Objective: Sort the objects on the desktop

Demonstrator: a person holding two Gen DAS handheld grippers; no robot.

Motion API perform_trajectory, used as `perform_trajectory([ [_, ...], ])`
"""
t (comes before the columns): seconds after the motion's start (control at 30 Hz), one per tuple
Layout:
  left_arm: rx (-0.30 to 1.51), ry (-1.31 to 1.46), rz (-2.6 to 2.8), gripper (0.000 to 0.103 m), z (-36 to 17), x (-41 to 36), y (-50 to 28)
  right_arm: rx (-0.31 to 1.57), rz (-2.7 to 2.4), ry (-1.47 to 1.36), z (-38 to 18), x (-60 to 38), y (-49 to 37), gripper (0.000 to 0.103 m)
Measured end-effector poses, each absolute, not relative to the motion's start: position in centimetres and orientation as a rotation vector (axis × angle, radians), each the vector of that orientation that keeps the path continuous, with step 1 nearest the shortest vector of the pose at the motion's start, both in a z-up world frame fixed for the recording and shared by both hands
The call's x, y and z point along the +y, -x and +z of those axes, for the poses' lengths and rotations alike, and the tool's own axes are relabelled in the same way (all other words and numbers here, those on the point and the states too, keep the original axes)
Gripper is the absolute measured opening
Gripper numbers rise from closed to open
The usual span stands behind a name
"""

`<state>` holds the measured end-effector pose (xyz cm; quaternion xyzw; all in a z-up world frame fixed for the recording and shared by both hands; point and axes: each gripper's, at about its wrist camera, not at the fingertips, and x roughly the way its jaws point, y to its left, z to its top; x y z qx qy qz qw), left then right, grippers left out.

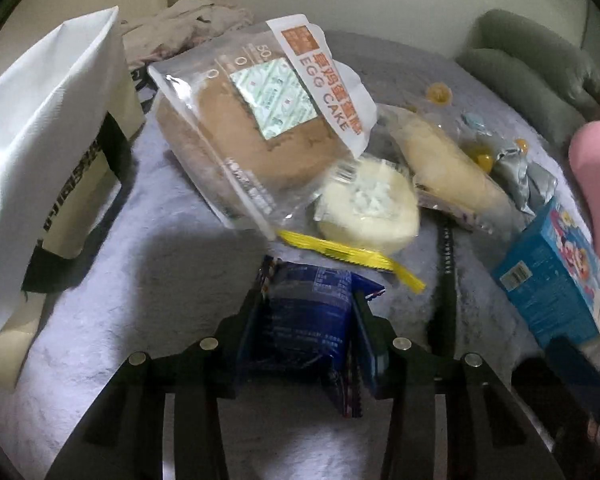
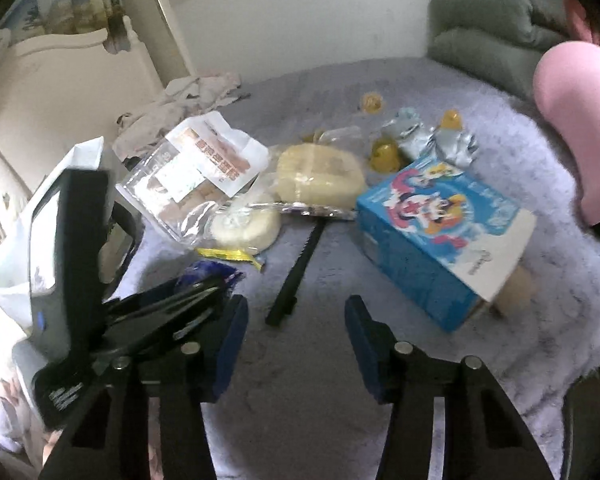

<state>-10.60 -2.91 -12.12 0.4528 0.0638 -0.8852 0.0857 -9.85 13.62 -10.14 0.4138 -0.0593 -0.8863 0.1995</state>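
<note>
A dark blue snack packet [image 1: 308, 312] lies on the grey fleece blanket [image 1: 148, 248], and my left gripper [image 1: 306, 316] is shut on it, one pad against each side. In the right wrist view the same packet [image 2: 214, 274] peeks out of the left gripper's black fingers [image 2: 168, 312]. My right gripper [image 2: 296, 308] stands open over bare blanket with nothing between its pads. The near end of a black toothed strip [image 2: 300, 264] lies just ahead of it. A blue cartoon box [image 2: 440, 236] sits to its front right.
Beyond the packet lie an egg cake bag [image 1: 260, 120], a round white cake [image 1: 364, 204], a yellow sachet [image 1: 340, 252], a wrapped bread [image 1: 448, 164], silver wrappers [image 1: 528, 176] and yellow jelly cups [image 1: 440, 92]. A white paper bag [image 1: 48, 152] stands left. A pink sleeve [image 1: 596, 184] and green cushions [image 1: 528, 72] are on the right.
</note>
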Motion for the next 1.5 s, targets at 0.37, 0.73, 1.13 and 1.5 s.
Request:
perform_trajectory([
  [0.37, 0.056, -1.300, -2.629, 0.043, -12.7, -1.6, 9.1, -0.203, -2.418, -1.397, -14.8, 9.9, 16.3, 0.034],
  [0.73, -0.015, -1.213, -2.635, 0.044, -13.2, -0.4, 7.8, -0.237, -2.542, -1.258, -16.5, 10.7, 14.5, 0.015],
  [1.13, -0.039, -1.170, -2.701, 0.041, -9.8, 1.9, 6.8, -0.386, -2.535, -1.198, -13.6, 12.8, 11.5, 0.012],
  [1.5, -0.058, -0.886, -2.783, 0.041, -0.3, 0.6, 4.4, -0.426, -2.516, -0.914, -3.6, 12.9, 9.0, 0.012],
])
